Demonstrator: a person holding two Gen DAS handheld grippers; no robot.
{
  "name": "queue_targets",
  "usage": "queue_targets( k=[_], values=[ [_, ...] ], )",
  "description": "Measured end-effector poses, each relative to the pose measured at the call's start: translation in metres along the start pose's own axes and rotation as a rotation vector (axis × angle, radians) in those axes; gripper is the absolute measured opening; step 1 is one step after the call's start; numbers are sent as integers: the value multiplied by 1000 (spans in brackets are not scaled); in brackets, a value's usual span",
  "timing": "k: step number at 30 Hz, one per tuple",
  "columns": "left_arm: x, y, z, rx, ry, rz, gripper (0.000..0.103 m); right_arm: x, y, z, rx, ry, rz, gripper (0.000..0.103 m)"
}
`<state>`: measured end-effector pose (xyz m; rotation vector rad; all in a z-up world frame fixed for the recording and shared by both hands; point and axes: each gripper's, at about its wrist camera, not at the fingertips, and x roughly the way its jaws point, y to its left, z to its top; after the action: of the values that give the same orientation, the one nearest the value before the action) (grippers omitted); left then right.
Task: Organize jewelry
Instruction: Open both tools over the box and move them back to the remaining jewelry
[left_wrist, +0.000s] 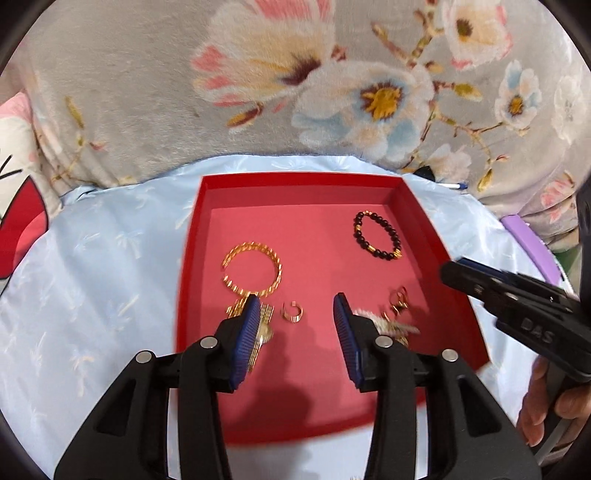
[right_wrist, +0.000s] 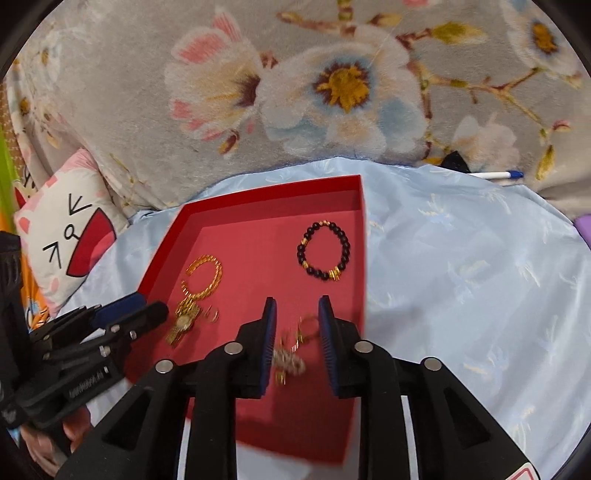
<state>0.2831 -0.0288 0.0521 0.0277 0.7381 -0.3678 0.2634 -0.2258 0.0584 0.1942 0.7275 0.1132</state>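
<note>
A red tray (left_wrist: 207, 229) (right_wrist: 173, 236) lies on a light blue cloth. In it are a gold bangle (left_wrist: 253, 269) (right_wrist: 205, 277), a gold watch (left_wrist: 264, 325) (right_wrist: 184, 321), a small gold ring (left_wrist: 293, 313) (right_wrist: 211, 314), a dark bead bracelet (left_wrist: 376, 236) (right_wrist: 324, 250) and a blurred gold and silver cluster (left_wrist: 397, 317) (right_wrist: 291, 354). My left gripper (left_wrist: 297, 314) (right_wrist: 147, 306) is open over the tray, with the ring between its fingers. My right gripper (right_wrist: 297, 321) (left_wrist: 454, 267) is open over the cluster.
The blue cloth (left_wrist: 110, 236) (right_wrist: 461, 258) sits on a grey floral blanket (left_wrist: 258, 74). A cartoon pillow (right_wrist: 62, 236) lies at the left. A pen (right_wrist: 495, 174) and a purple object (left_wrist: 532, 240) lie at the right.
</note>
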Motion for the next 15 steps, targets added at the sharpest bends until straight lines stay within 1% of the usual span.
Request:
queue_targets(
  k=[2,7,12,15],
  values=[
    [-14,3,-9,-7,-5,-6,41,-20,-2,-15,1,-4,1,27],
    [-44,6,-48,5,10,20,42,-59,0,-61,-17,-4,-26,27],
    [-61,5,-88,10,57,15,42,-79,15,-108,-66,32,-45,27],
    [-72,0,-109,24,75,4,42,-87,23,-133,-79,51,-32,27]
  ],
)
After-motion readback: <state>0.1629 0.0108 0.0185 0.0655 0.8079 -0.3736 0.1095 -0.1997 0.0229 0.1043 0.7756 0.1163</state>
